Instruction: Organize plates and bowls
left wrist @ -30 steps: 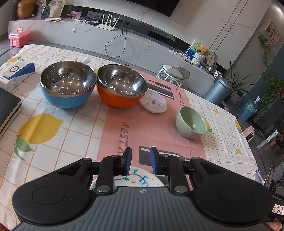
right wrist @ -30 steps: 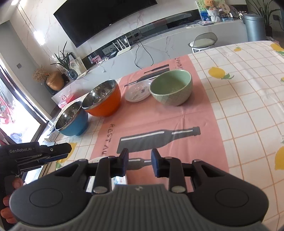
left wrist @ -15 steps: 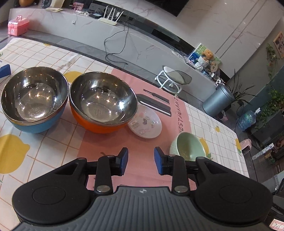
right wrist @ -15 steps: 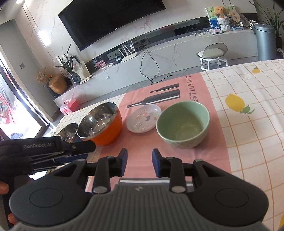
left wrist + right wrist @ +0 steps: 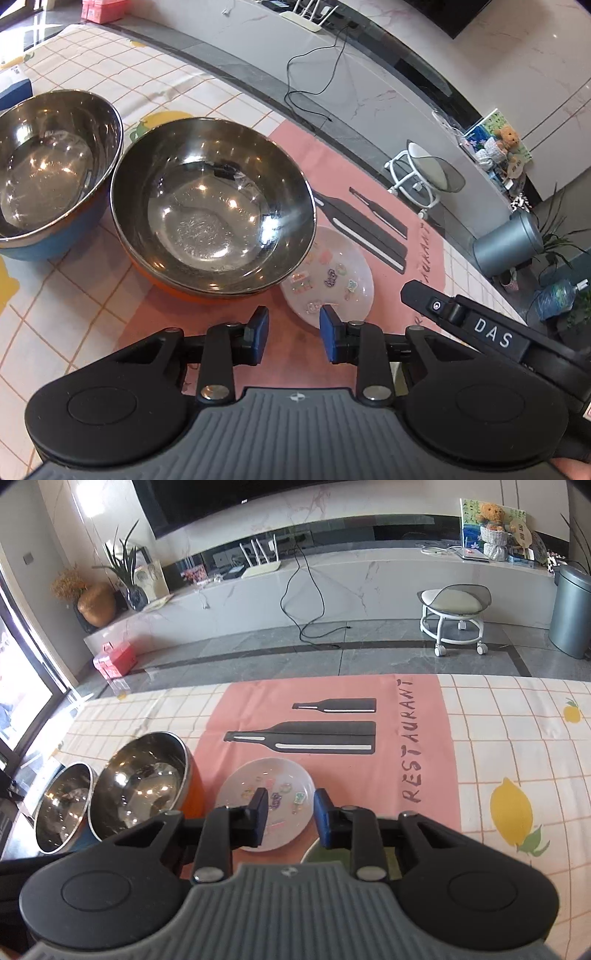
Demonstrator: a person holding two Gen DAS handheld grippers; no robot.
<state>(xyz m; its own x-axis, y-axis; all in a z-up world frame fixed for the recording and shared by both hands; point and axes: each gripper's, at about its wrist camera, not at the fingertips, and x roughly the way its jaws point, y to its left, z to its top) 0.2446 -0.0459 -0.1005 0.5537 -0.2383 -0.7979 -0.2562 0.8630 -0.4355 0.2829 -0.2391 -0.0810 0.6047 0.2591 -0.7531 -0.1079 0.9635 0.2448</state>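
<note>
Left wrist view, from nine o'clock across:

- Blue bowl [image 5: 48, 177] at nine o'clock, steel-lined, empty, upright on the desk [image 5: 74, 295].
- Orange bowl [image 5: 210, 210] just beside it toward the centre, also empty, rims close or touching; cannot tell which.
- Small plate [image 5: 332, 273] with stickers at four o'clock of the orange bowl, its edge tucked under that bowl's rim in this view.
- Left gripper [image 5: 293, 338] at six o'clock, hovering short of the orange bowl and the small plate. Jaws just drawn a little closer but parted, with only the cloth showing between them. Released, grasping nothing.

Right wrist view:

- Both steel bowls at eight o'clock, the small plate near centre.
- Right gripper [image 5: 290, 818] above the plate's near edge. Jaws likewise just narrowed, pads not seen pressing on anything. Released.
- Green bowl [image 5: 328, 856] only a sliver at six o'clock, under the gripper's right finger.

Step in hand, by judgement: the approach. Nothing nested or stacked yet, all four pieces standing singly.

Next move, likely:

- Widen a gripper enough to straddle a rim.
- Drop onto the near lip of the small plate or the green bowl and clamp.
- Lift clear of the orange bowl's overhang before carrying.

Worth minding: thin plate edge, slick steel, two grippers crowding one spot.
</note>
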